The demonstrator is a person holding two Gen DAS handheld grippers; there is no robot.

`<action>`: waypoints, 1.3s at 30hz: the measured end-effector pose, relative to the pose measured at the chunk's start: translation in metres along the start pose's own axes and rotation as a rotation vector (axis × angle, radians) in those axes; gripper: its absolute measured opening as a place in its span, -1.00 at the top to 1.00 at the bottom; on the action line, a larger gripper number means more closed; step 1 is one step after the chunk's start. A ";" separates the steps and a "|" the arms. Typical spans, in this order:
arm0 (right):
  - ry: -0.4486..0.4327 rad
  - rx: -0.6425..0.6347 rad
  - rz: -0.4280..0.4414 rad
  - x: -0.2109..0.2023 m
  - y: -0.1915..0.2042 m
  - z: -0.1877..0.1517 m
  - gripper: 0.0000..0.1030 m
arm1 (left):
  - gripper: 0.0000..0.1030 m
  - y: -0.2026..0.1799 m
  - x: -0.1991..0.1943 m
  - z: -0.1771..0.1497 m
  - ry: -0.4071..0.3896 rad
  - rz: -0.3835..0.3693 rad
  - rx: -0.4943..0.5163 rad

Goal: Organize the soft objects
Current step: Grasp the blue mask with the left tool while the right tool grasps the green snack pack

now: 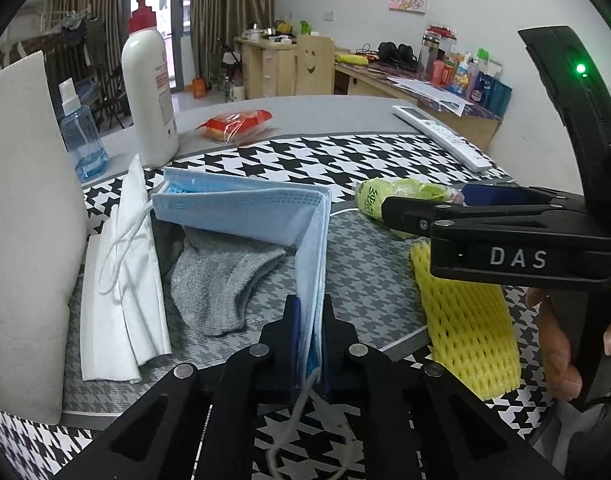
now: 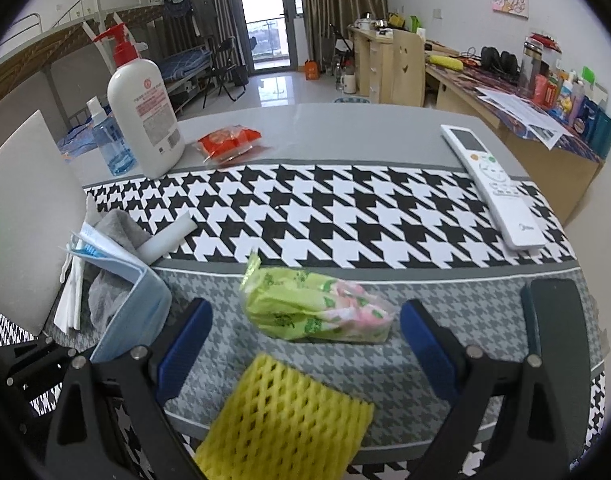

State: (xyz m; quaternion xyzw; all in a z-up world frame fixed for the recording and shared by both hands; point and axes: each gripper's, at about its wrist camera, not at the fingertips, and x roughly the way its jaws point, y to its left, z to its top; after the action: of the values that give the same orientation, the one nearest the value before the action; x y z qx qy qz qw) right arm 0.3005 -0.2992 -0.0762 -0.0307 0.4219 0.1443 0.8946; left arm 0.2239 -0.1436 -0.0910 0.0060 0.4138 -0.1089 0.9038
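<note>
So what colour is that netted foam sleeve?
Yellow; the foam net sleeve shows best in the right wrist view.

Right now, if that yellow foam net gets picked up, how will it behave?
The yellow foam net probably weighs almost nothing, since it is open mesh. It likely squashes under the pads and may sag at its free end. The right gripper stands open above it.

Open right hand-held gripper [image 2: 305,344] over yellow foam net [image 2: 285,420], green packet [image 2: 309,308].

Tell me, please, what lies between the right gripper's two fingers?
In the right wrist view, the yellow foam net lies between the right gripper's open fingers, untouched, with the green packet just beyond it.
</note>
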 end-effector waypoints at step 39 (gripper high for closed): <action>-0.081 -0.030 -0.001 -0.035 0.012 0.000 -0.36 | 0.86 0.001 -0.036 0.003 -0.119 -0.007 0.008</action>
State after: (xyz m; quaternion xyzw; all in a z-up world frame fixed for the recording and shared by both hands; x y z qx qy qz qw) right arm 0.2755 -0.2963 -0.0486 -0.0384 0.3831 0.1510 0.9104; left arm 0.2034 -0.1361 -0.0620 0.0015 0.3591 -0.1139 0.9263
